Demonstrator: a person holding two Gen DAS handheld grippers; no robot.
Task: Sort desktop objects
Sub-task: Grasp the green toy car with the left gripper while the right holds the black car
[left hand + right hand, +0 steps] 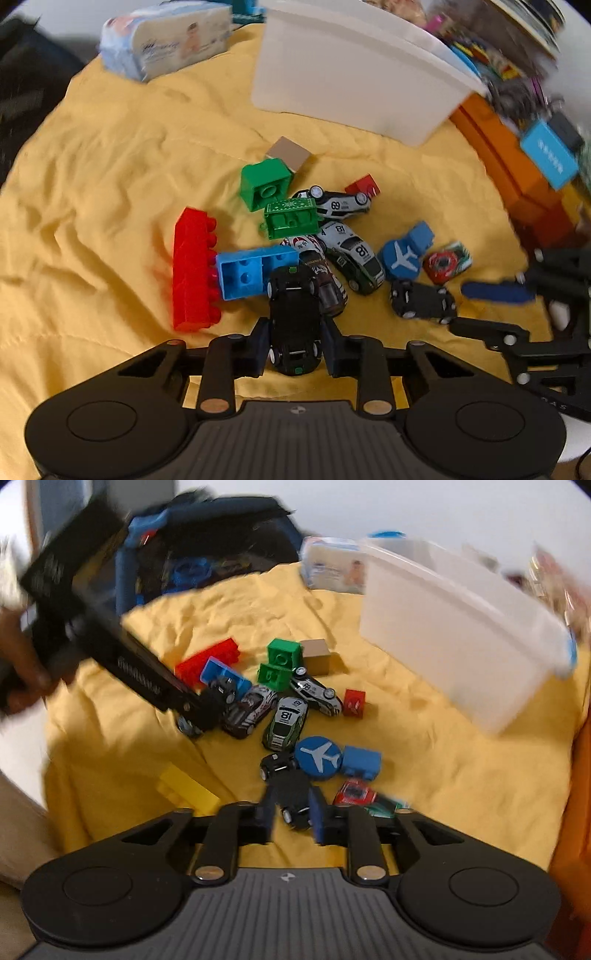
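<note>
In the left wrist view my left gripper (295,330) is shut on a black toy car (294,310), its pads pressing both flanks at the near edge of the toy pile. The right wrist view shows my right gripper (292,812) shut on a second black toy car (290,790), blurred, just below the blue round airplane sign (317,757). That car (423,301) and the right gripper's blue pad (498,291) also appear at the right of the left wrist view. The pile holds a red long brick (192,269), a blue brick (243,275), two green bricks (264,184) and several racing cars (354,258).
A white plastic bin (351,74) stands behind the pile on the yellow cloth (110,166). A wipes pack (166,37) lies at the far left and an orange box (509,173) at the right. A yellow brick (188,786) lies left of my right gripper. A hand (22,672) holds the left gripper.
</note>
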